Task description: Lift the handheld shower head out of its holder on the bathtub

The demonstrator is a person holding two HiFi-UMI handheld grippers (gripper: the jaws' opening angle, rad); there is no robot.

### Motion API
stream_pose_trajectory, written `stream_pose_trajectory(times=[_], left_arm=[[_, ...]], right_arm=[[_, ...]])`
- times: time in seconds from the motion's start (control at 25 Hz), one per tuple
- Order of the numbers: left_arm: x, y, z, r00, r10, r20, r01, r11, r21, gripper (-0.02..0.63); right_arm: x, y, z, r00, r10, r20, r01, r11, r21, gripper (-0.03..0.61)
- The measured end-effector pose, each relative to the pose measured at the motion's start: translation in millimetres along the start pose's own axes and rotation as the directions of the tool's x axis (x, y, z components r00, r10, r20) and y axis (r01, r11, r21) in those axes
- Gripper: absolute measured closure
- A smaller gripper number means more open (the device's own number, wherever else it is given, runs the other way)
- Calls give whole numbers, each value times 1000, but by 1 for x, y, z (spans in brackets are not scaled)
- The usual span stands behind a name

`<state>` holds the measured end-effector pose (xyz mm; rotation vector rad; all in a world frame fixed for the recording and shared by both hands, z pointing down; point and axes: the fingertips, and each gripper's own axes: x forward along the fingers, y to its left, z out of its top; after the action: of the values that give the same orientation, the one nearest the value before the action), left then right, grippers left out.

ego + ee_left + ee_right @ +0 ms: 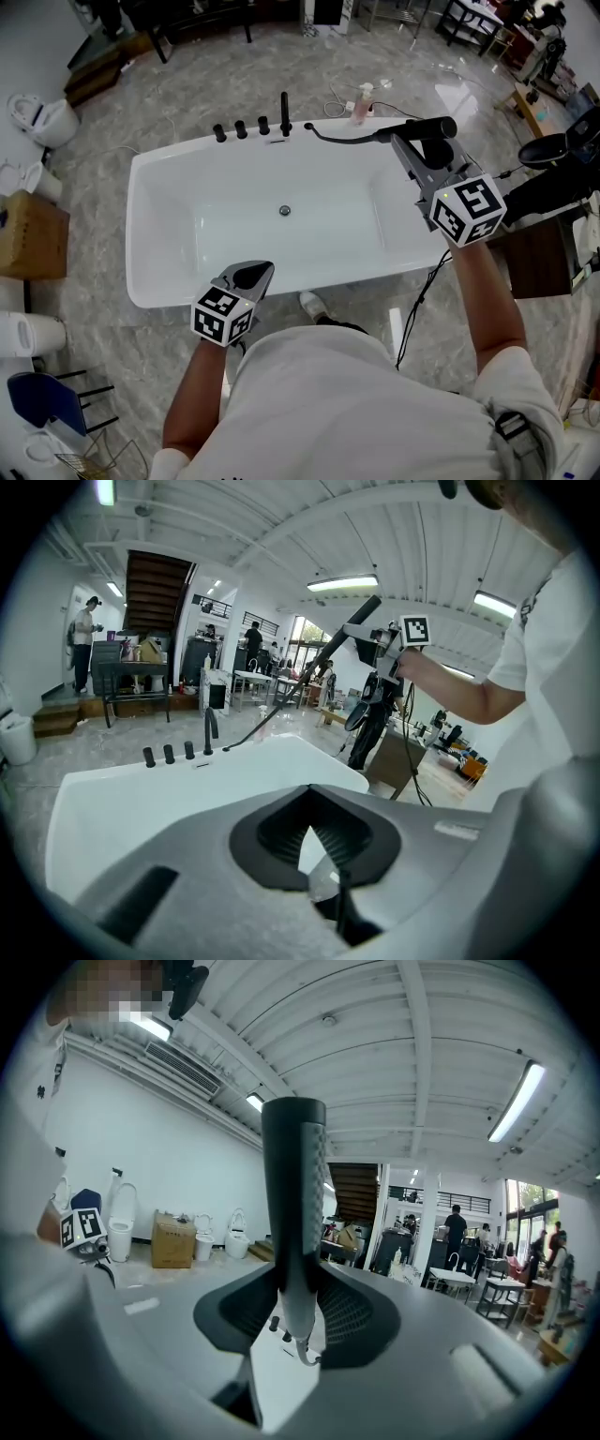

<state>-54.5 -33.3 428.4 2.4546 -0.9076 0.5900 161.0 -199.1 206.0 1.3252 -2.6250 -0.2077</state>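
A white bathtub [159, 169] fills the middle of the head view, with a black spout [284, 112] and three black knobs [241, 129] on its far rim. My right gripper [412, 148] is shut on the black handheld shower head [427, 127], holding it in the air above the tub's far right corner. Its black hose [347, 139] trails down to the rim beside the spout. In the right gripper view the shower head [292, 1185] stands upright between the jaws [295, 1283]. My left gripper [255, 275] hovers at the tub's near rim, jaws together and empty [309, 794].
A pink bottle [361, 103] stands on the far rim near the hose. Toilets [42, 117] and a cardboard box [28, 234] line the left side. A dark stand [548, 150] and cables are at the right. People stand far off in the room [82, 630].
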Motion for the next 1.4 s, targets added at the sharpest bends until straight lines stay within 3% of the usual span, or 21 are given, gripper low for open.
stream_pose_trajectory(times=[1.4], left_arm=[[5,15,1,999,42,-9,-42,999,-25,607]], right_arm=[[17,-13,-9,999,47,2,-47,999,25,433]])
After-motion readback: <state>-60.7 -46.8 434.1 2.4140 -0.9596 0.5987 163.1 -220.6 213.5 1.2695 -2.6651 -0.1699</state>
